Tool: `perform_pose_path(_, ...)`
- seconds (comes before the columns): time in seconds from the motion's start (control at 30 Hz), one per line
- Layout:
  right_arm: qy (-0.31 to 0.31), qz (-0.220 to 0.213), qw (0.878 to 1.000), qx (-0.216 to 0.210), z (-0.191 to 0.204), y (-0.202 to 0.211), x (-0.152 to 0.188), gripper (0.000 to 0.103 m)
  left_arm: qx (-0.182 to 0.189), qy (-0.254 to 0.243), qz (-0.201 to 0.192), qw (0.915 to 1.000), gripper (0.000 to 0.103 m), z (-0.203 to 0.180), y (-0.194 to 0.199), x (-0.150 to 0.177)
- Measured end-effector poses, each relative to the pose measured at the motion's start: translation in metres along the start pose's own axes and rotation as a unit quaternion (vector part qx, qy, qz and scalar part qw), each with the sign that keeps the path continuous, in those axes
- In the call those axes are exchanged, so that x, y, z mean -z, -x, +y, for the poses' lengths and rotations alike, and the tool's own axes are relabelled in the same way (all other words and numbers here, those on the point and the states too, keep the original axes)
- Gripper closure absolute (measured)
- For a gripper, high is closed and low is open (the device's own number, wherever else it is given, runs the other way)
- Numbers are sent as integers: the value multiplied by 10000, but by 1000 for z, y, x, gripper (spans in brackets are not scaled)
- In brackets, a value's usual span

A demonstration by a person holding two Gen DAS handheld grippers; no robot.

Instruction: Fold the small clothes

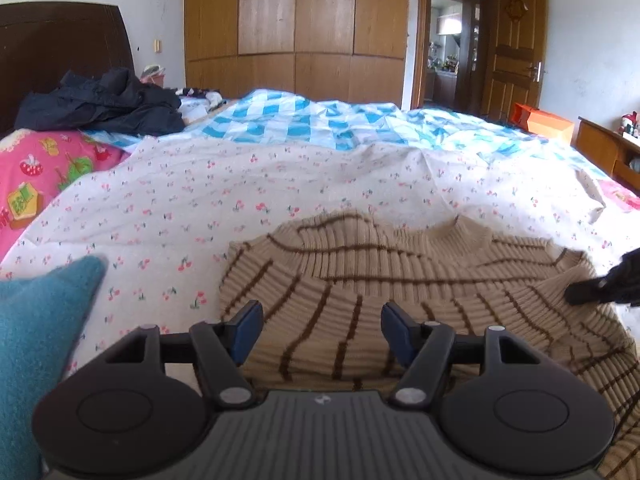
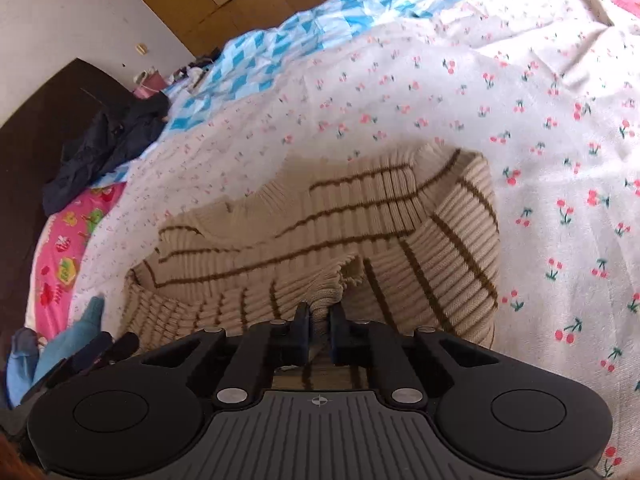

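Note:
A beige ribbed sweater (image 1: 360,264) with thin brown stripes lies partly folded on a cherry-print sheet (image 1: 200,208). My left gripper (image 1: 322,316) hovers over the sweater's near left part, jaws wide apart, with nothing between its blue pads (image 1: 246,332). In the right wrist view the sweater (image 2: 360,216) fills the middle. My right gripper (image 2: 320,316) is shut on a bunched fold of it near a frilled edge. From the left wrist view the right gripper (image 1: 576,294) shows as a dark tip on the sweater's right side.
A teal knitted garment (image 1: 40,320) lies at the near left. A dark jacket (image 1: 104,104) is heaped by the brown headboard (image 1: 60,40), above a pink printed pillow (image 1: 40,176). A blue checked quilt (image 1: 300,120) covers the far bed. Beyond stand a wooden wardrobe (image 1: 296,20) and an open door (image 1: 516,40).

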State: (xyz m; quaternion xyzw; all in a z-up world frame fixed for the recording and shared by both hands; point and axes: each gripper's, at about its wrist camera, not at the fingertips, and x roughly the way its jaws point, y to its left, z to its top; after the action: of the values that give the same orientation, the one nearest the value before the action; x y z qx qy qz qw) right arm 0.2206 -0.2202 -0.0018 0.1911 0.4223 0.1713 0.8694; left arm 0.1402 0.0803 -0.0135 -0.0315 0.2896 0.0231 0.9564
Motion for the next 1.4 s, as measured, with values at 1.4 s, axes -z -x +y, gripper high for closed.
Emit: perform_pose_path(1.4,61,-39,9967,803,-28,-11,12,86,-521,106,468,9975,25,13,-33,3)
